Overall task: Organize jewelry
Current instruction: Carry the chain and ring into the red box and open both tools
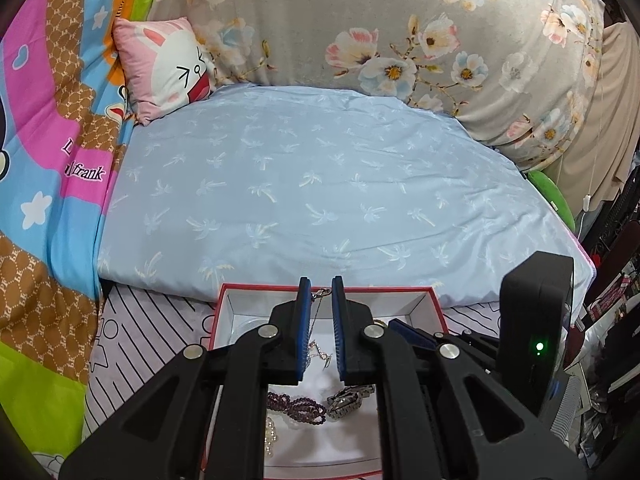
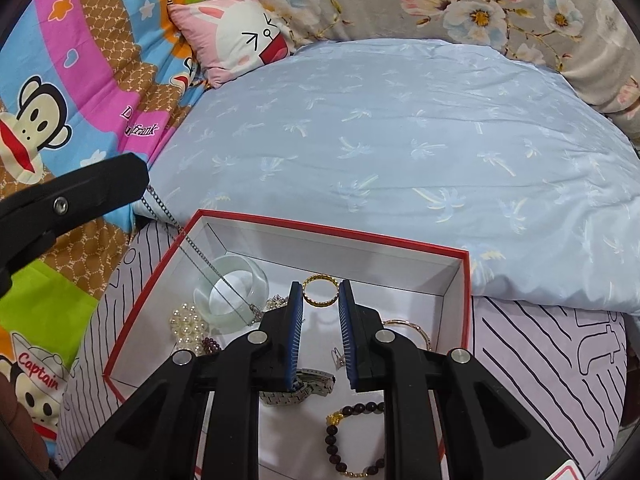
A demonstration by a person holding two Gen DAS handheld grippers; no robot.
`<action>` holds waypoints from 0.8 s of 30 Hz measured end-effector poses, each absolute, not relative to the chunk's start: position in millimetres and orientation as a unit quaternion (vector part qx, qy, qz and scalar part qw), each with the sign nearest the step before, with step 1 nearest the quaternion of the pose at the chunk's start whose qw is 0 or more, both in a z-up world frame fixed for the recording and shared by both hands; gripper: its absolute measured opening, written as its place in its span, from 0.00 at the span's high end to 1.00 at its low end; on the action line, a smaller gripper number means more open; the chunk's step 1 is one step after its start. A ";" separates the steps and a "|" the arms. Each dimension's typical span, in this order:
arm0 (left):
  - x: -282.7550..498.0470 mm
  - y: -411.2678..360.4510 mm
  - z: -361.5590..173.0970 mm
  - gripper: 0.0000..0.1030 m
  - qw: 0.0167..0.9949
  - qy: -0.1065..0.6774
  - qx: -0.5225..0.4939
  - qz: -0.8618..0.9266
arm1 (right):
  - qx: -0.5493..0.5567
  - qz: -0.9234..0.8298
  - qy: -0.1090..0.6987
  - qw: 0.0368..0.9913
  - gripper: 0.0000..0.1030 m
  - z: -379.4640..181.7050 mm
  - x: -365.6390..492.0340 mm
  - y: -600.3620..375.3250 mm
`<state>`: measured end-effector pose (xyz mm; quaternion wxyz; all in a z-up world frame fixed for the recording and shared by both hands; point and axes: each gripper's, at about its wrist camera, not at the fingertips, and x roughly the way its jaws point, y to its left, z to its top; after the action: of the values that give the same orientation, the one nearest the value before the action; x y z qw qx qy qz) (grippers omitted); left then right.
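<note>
Bedding surrounds the red-rimmed box (image 2: 132,320) holding jewelry. Left gripper (image 1: 320,292), nearly closed, pinches a thin chain necklace (image 2: 200,254) trailing into the box. Right gripper (image 2: 320,296) hangs slightly parted, empty. Risk: the chain may snag the glass bangle (image 2: 232,292).

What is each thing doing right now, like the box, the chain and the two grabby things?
Red box: open, lid off, jewelry inside.
Left hand-held gripper: shut on the silver chain.
Silver chain: dangling from the left gripper into the box.
Right hand-held gripper: jaws slightly apart, holding nothing.
Glass bangle: tilted in the box.
Gold ring: lying in the box.
Watch: lying flat in the box.
</note>
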<state>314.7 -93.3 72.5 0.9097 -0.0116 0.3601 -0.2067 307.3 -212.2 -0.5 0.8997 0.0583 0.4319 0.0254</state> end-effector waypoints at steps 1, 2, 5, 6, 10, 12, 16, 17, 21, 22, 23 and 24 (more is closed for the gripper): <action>314.5 -92.2 70.6 0.90 0.909 0.363 -0.013 -0.207 | 0.057 0.026 0.433 0.899 0.84 -1.5 308.3 -211.1; 314.5 -91.5 69.0 0.90 0.908 0.365 -0.016 -0.206 | 0.055 0.025 0.434 0.899 0.84 -2.4 309.5 -210.3; 314.4 -90.0 63.6 0.90 0.908 0.369 -0.013 -0.199 | 0.054 0.022 0.435 0.899 0.84 -4.8 312.1 -210.3; 314.6 -90.0 63.0 0.90 0.907 0.371 -0.013 -0.199 | 0.055 0.023 0.436 0.898 0.84 -5.4 312.9 -210.4; 316.5 -86.9 61.1 0.84 0.907 0.374 -0.017 -0.193 | 0.050 0.021 0.431 0.901 0.82 -4.4 312.2 -209.1; 316.7 -85.0 61.1 0.73 0.908 0.374 -0.019 -0.188 | 0.051 0.021 0.430 0.901 0.82 -3.6 311.5 -209.2; 314.0 -82.5 60.9 0.72 0.910 0.371 -0.018 -0.186 | 0.055 0.020 0.429 0.901 0.81 -2.9 307.5 -211.1; 313.0 -82.3 60.0 0.72 0.909 0.372 -0.017 -0.186 | 0.054 0.018 0.429 0.902 0.81 -2.9 306.1 -211.0; 308.4 -81.9 54.5 0.72 0.908 0.375 -0.012 -0.184 | 0.054 0.016 0.425 0.904 0.79 -0.2 297.3 -210.9; 307.3 -81.9 52.7 0.72 0.908 0.377 -0.010 -0.184 | 0.051 0.014 0.422 0.905 0.77 0.8 294.3 -210.1; 305.9 -82.0 50.6 0.72 0.907 0.379 -0.008 -0.182 | 0.048 0.013 0.421 0.906 0.76 1.6 291.3 -209.2; 305.2 -81.5 49.0 0.72 0.907 0.380 -0.008 -0.181 | 0.048 0.011 0.419 0.907 0.75 2.5 288.0 -208.9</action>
<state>305.2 -81.5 49.0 0.9070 -0.0083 0.3801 -0.1813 288.0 -208.9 2.5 0.9069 0.0477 0.4185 0.0111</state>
